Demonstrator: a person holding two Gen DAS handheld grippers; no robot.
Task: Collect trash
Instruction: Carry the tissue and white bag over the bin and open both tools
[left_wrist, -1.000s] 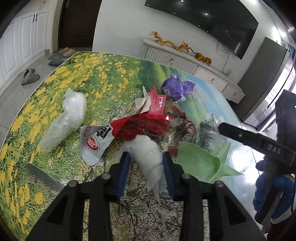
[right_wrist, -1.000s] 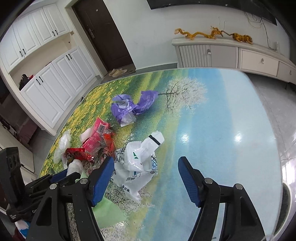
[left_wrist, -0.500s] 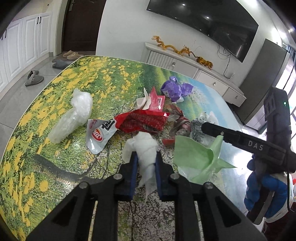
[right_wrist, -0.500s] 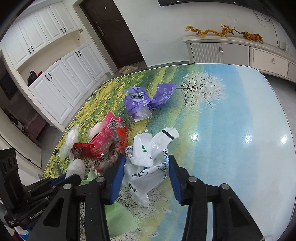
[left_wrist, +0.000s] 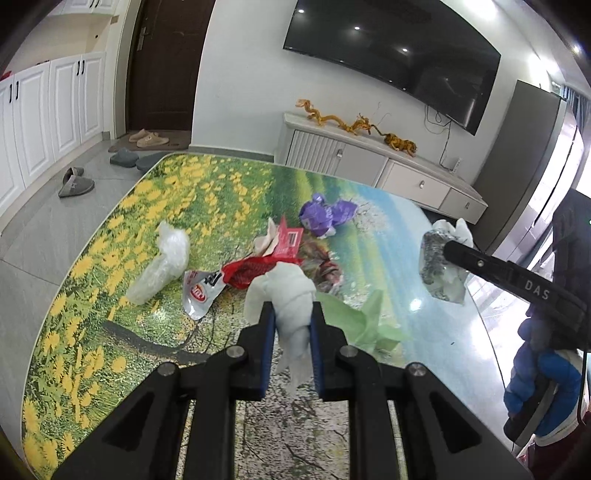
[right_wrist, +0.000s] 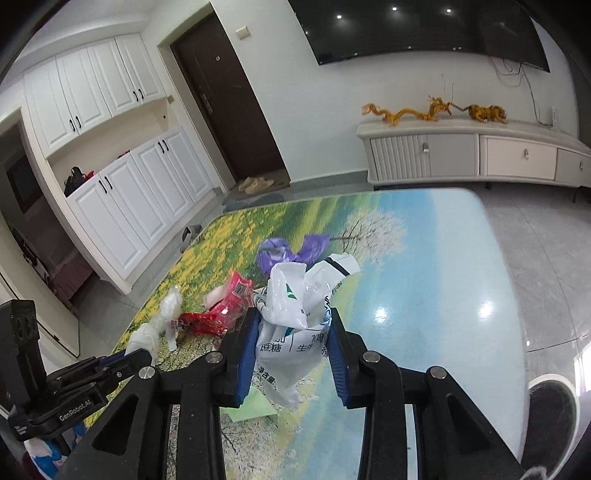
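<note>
My left gripper (left_wrist: 291, 321) is shut on a crumpled white tissue wad (left_wrist: 288, 291) and holds it above the table. My right gripper (right_wrist: 291, 332) is shut on a white printed plastic bag (right_wrist: 291, 314), also lifted off the table; it shows at the right in the left wrist view (left_wrist: 443, 266). On the table lie a red snack wrapper (left_wrist: 258, 269), a white sauce packet (left_wrist: 201, 291), a clear plastic bag (left_wrist: 162, 266), a purple bag (left_wrist: 325, 214) and a green paper sheet (left_wrist: 354, 317).
The table (left_wrist: 184, 184) has a printed landscape top with rounded edges. A white TV cabinet (left_wrist: 369, 162) stands behind it. Slippers (left_wrist: 75, 182) lie on the floor at the left. White cupboards (right_wrist: 110, 184) line the wall.
Both grippers closed on their items and lifted: the left on the tissue wad, the right on the white plastic bag. Both views rose away from the table.
</note>
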